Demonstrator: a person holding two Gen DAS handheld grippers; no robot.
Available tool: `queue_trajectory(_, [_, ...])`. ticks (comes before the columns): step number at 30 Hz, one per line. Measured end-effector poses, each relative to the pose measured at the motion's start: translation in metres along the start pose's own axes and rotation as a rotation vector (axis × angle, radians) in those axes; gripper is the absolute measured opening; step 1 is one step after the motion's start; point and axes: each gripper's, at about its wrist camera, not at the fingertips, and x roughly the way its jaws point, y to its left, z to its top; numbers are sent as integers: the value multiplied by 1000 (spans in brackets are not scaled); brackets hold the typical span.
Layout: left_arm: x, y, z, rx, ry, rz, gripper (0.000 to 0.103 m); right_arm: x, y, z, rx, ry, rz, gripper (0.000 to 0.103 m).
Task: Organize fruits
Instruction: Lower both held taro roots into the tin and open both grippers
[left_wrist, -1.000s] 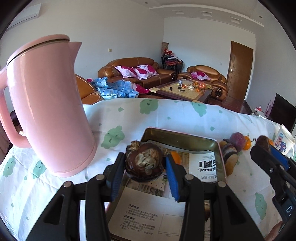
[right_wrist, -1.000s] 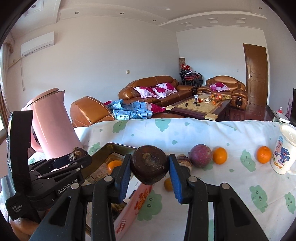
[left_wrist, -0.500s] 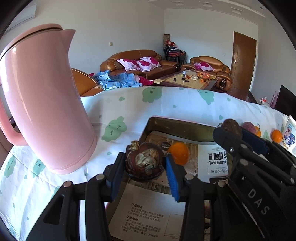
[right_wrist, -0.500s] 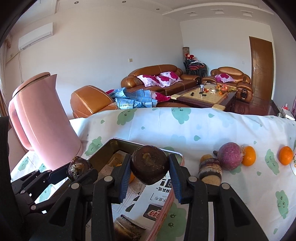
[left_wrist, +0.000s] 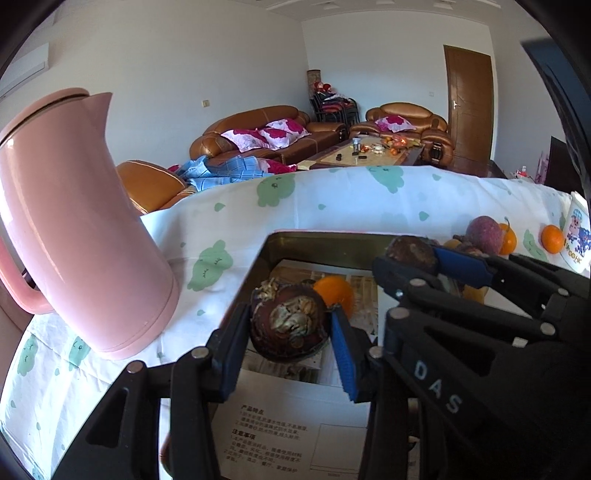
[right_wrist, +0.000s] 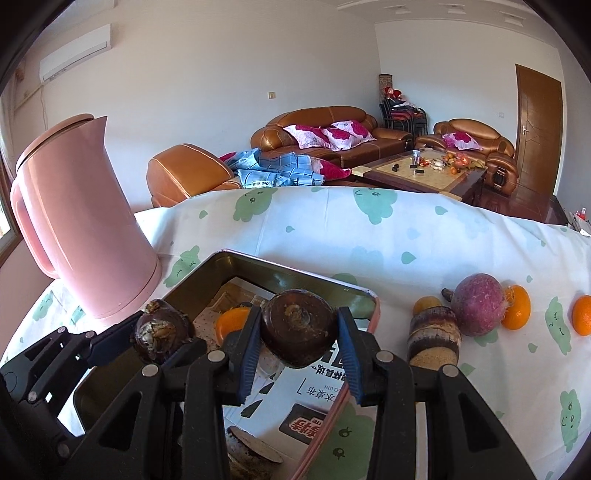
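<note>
Left gripper (left_wrist: 291, 328) clamps a dark brown fruit (left_wrist: 289, 328) at lower centre, over the tin (left_wrist: 317, 242); right gripper (right_wrist: 297, 334) clamps another brown fruit (right_wrist: 298, 328) above the same tin. Inside lie printed paper (left_wrist: 280, 435) and an orange (left_wrist: 333, 291). Purple fruit (right_wrist: 479, 309) and oranges (right_wrist: 517, 307) sit right of the tin; pink kettle (left_wrist: 70, 221) at left

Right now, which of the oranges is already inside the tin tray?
The orange lying on the paper in the tin tray, behind the held dark fruits. The other oranges sit out on the tablecloth to the right, near the purple fruit.
</note>
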Motion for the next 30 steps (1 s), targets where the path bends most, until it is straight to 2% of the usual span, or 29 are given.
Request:
queue_trajectory(4, [5,6,0,-36,39,-23,45,7,3,-2,-9,28,13,42])
queue_trajectory(8, [8,7,-2,-35,51,5,45,10,5,-3,-14,38,18,42])
queue_trajectory(14, [12,13,-4,-68,83,-12,45,11,6,-3,-16,35,19,43])
queue_trajectory(16, [14,14,-5,-74,90,-10,45,11,5,-3,-8,32,36,46])
queue_trajectory(19, [16,14,-6,-73,99,-3,45,9,6,-4,-2,20,84,63])
queue_trajectory(21, [17,16,-7,-91,109,-14,45,6,10,-4,-16,6,80,75])
queue_trajectory(24, [17,16,-7,-86,110,-8,45,0,9,-4,-12,-15,58,77])
queue_trajectory(28, [17,16,-7,-82,105,-10,46,-17,-6,-2,54,-80,39,77])
queue_trajectory(30, [15,17,-6,-92,99,-22,50,-27,-13,0,83,-128,2,79])
